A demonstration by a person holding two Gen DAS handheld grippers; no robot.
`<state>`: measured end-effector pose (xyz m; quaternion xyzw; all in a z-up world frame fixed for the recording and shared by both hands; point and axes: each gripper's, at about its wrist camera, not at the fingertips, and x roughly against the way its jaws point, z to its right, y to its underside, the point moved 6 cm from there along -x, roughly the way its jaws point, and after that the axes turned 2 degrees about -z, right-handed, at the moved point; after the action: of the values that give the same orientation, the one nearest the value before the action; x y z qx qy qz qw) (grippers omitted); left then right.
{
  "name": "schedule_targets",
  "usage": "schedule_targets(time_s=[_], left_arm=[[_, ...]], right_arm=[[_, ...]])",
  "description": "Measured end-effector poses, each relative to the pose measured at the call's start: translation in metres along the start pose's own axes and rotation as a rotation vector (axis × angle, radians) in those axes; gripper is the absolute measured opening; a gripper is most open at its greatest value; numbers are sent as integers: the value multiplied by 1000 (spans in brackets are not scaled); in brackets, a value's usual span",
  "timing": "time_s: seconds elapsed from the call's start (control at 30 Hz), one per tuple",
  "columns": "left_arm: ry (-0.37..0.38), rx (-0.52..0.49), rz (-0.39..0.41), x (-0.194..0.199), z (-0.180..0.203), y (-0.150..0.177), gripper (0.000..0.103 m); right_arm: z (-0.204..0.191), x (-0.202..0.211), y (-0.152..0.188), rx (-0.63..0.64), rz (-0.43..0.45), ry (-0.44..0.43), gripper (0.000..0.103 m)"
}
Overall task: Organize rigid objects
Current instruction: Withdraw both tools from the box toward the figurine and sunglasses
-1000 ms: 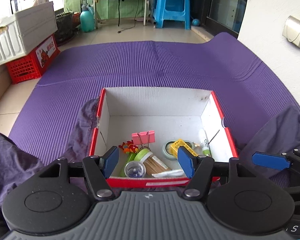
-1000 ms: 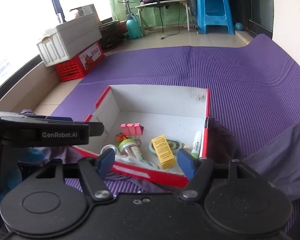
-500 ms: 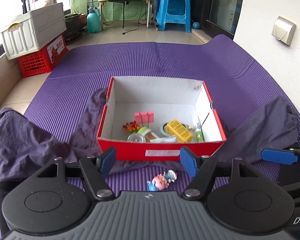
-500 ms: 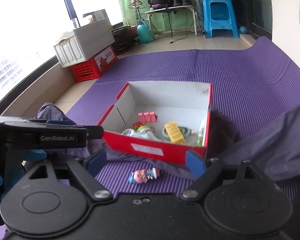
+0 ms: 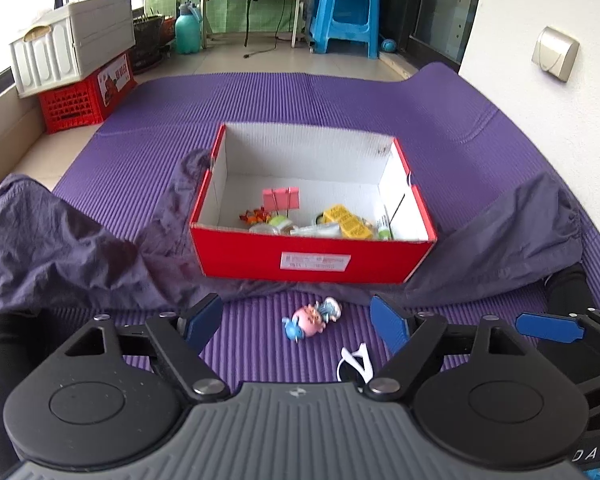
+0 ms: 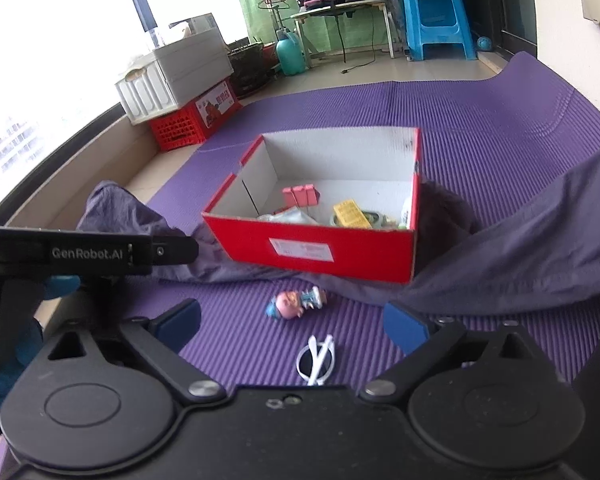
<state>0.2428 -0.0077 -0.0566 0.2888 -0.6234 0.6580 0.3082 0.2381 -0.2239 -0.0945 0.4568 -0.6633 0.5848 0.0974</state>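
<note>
While both tools hang over the ribbed purple foam mat [image 5: 340,96], their jaws are opening with nothing gripped.

Seen from the left wrist, the left tool [image 5: 296,322] frames a small pink-and-blue doll figure [image 5: 312,319] lying on the mat at lower centre, just in front of the red cardboard box with white inside walls [image 5: 314,258]; a white loop-shaped plastic piece [image 5: 354,362] lies lower right of the doll. In the box sit a pink binder clip [image 5: 281,199] and a yellow carton [image 5: 347,222] among other small items. Crumpled dark purple cloth [image 5: 60,248] flanks the box. From the right wrist, the right tool [image 6: 292,322] spreads around the doll [image 6: 296,303] and white piece [image 6: 316,360], touching neither.
</note>
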Motion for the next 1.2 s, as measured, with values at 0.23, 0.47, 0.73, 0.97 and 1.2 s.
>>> schedule_targets(time_s=[0.23,0.47,0.73,0.97,1.2], left_arm=[[-28,-20,-51,-21,7,24,101],[-23,1,-120,-52,7,49,101],[-27,44,-183,-83,-3,64,101],[-34,70,-214,-109,-10,65,101],[-31,59,-228,-136,-5,58,101]], right_arm=[[7,-13,33,2,-65,26,101],[6,-34,61,20,-130,30,101],[9,-57,80,9,-190,29,101],[9,-76,85,20,-216,42,100],[11,-95,87,42,-213,69,90]])
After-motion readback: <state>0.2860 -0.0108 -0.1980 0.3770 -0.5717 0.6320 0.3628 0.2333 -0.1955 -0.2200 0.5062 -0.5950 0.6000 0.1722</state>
